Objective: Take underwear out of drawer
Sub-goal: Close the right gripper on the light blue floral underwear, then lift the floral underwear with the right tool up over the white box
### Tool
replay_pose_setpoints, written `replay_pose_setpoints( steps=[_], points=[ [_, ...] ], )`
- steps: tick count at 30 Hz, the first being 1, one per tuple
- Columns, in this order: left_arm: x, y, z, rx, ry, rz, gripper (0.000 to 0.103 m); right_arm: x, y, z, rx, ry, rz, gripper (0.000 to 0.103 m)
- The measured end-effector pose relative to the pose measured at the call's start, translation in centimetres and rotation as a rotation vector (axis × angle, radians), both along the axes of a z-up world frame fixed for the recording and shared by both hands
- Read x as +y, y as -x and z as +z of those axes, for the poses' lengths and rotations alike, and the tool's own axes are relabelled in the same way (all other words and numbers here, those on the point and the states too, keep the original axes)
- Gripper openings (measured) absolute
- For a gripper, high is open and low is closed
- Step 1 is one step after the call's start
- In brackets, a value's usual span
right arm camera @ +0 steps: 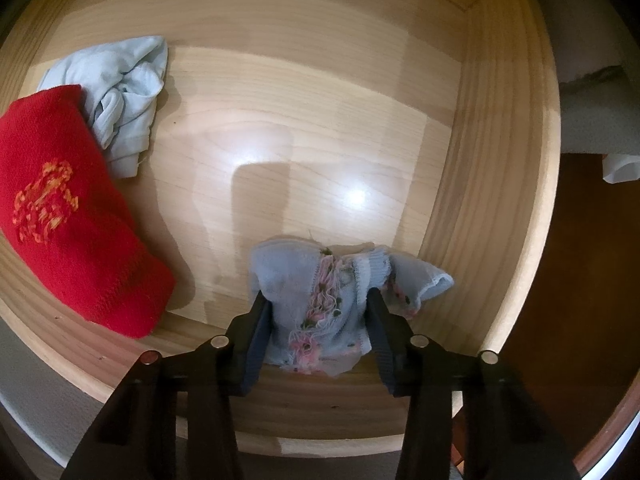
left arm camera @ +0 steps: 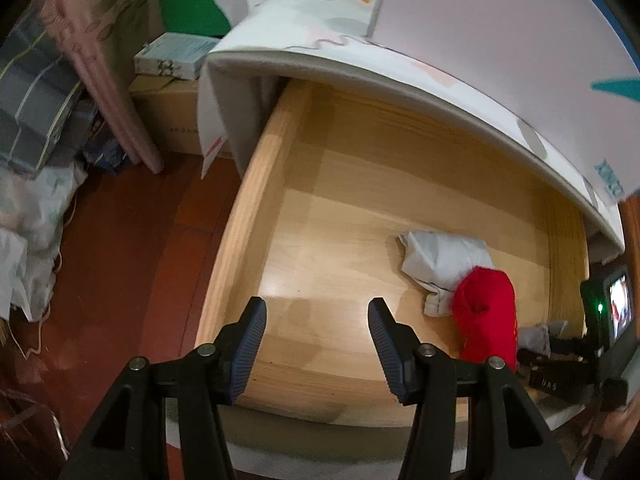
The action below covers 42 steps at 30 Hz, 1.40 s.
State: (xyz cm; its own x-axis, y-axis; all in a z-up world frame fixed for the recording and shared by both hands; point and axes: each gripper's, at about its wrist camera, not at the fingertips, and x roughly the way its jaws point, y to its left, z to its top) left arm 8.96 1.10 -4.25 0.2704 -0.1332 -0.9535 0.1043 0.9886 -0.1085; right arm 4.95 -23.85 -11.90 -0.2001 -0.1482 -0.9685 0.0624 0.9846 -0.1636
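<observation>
Inside drawer (right arm camera: 500, 160): right gripper (right arm camera: 316, 316) clenched on pale blue underwear (right arm camera: 320, 300); left gripper (left arm camera: 317, 334) released, empty.

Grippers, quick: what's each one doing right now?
Left gripper: open, empty, over the drawer.
Right gripper: fingers closed on the blue floral underwear.

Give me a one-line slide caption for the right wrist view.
Right gripper closed on blue floral underwear in the wooden drawer.
</observation>
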Motion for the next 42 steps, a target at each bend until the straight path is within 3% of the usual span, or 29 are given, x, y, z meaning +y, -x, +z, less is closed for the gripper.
replay_pose_setpoints(
  steps=[5, 28, 42],
  points=[
    [0.5, 0.0, 0.1, -0.012, 0.013, 0.033, 0.054, -0.5, 0.1, 0.4, -0.023, -0.016, -0.016, 0.036],
    [-0.7, 0.4, 0.5, -0.056, -0.017, -0.02, 0.054, -0.7, 1.5, 3.4, -0.145, -0.044, -0.034, 0.032],
    [-0.4, 0.4, 0.6, -0.056, -0.023, -0.013, 0.054, 1.0, 3.0, 8.4, -0.288, -0.039, -0.011, 0.032]
  ],
)
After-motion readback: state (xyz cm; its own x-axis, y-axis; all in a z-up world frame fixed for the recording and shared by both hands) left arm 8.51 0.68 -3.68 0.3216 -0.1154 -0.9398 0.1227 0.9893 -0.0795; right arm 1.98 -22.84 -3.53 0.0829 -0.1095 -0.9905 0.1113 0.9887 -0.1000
